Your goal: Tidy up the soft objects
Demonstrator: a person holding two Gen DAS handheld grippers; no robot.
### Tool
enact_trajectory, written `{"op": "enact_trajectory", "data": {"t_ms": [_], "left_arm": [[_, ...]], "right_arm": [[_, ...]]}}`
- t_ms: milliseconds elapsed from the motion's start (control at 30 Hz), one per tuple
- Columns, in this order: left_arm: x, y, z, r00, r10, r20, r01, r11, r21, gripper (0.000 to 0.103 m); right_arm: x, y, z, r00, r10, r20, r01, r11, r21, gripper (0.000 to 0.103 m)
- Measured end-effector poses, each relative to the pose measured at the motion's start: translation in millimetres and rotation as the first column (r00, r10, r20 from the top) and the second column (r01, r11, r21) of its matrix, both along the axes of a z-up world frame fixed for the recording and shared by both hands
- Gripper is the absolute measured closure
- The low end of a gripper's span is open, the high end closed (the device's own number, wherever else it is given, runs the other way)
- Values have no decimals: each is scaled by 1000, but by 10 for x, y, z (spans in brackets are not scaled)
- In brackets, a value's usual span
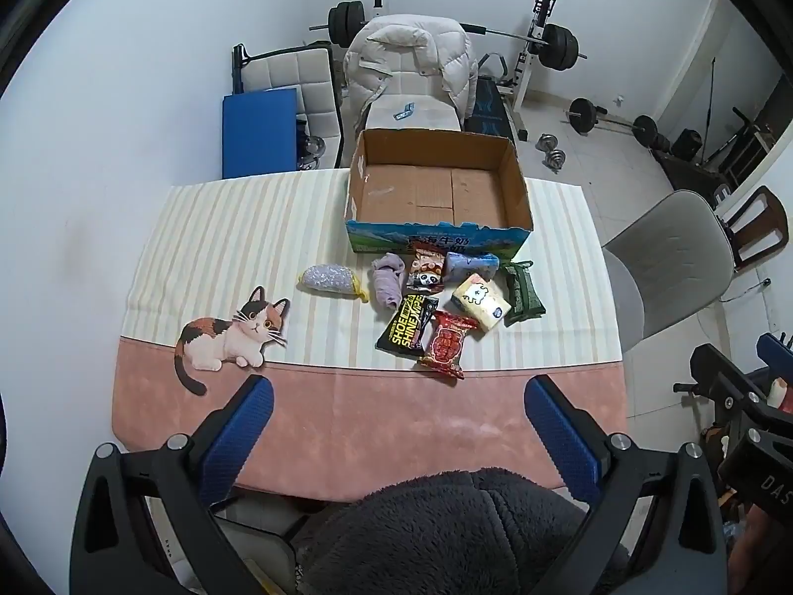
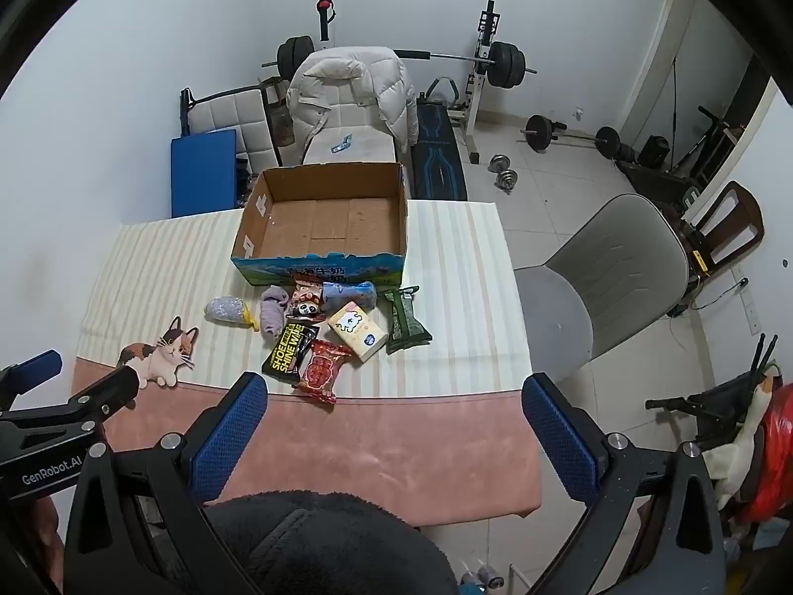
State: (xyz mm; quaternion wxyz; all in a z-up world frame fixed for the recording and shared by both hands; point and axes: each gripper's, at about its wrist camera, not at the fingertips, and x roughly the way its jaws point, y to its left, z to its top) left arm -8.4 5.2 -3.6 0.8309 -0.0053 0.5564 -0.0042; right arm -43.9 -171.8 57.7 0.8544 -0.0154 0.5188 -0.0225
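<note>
I hold the left gripper (image 1: 396, 396) and right gripper (image 2: 394, 394) released, jaws spread wide and empty, above the pink near edge of the striped tablecloth (image 1: 223, 248). Soft packets, among them a red crinkled snack pouch (image 1: 447, 344) and a pale yellow tissue pack (image 1: 480, 301), lie clustered just before the empty open cardboard box (image 1: 436, 193).

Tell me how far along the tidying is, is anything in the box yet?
Nothing looks done: the cardboard box is empty. Nothing is in hand; the left gripper and right gripper hover with jaws wide open. Left: the whole pile, including the red packet, tissue pack and purple sock.
</note>
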Motion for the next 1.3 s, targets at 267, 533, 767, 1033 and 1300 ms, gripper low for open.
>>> {"op": "enact_trajectory", "data": {"t_ms": [267,533,767,1033,1300], "left_arm": [[-14,9,20,1000,3,10,-3,1000,-5,0],[-27,2,60,1000,4,19,-4,1000,-4,0],[-26,4,94,1000,3,27,-3,1000,-1,0],[-10,-17,125,999,5,39,-6,1000,6,0],[-14,-29,146,999,5,46,-5,1000,4,0]], "right_arm": [[-22,-9,33,1000,-4,1,4,1000,6,0],[-27,0,34,1000,-6,5,6,1000,2,0],[-11,35,87,1000,0,10,0,1000,5,0],[2,18,110,1000,6,15,-6,1000,7,0],[28,36,111,1000,9,21,-10,1000,6,0]]}}
